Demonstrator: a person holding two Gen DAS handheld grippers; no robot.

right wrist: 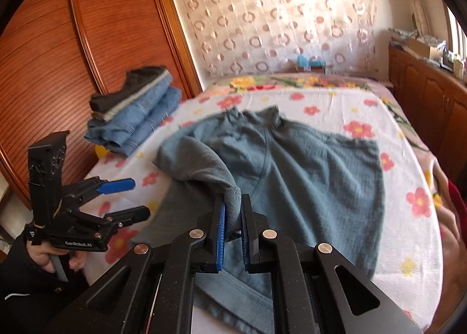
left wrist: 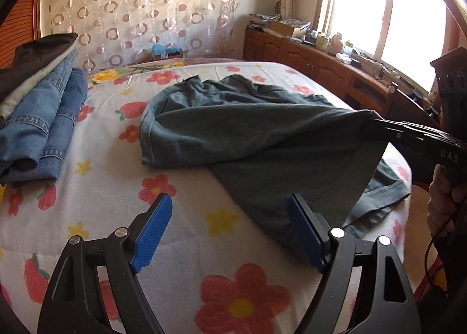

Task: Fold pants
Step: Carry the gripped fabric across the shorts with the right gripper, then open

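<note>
Teal-grey pants [left wrist: 248, 129] lie crumpled across the flowered bedspread [left wrist: 116, 202]. My right gripper [right wrist: 233, 198] is shut on a bunched fold of the pants [right wrist: 306, 176], holding it a little above the bed so the cloth hangs as a taut sheet. In the left wrist view that right gripper [left wrist: 376, 121] comes in from the right with the fabric pinched at its tip. My left gripper [left wrist: 229, 199] stands open just above the bed at the near edge of the pants, with nothing pressed between its blue pads. It also shows in the right wrist view as the left gripper [right wrist: 140, 196], held by a hand.
A stack of folded jeans and dark clothes [left wrist: 38, 118] sits at the bed's left side, next to a wooden wardrobe [right wrist: 87, 42]. A low wooden cabinet [left wrist: 306, 59] with clutter runs along the right under a bright window [left wrist: 379, 7]. A patterned curtain hangs behind the bed.
</note>
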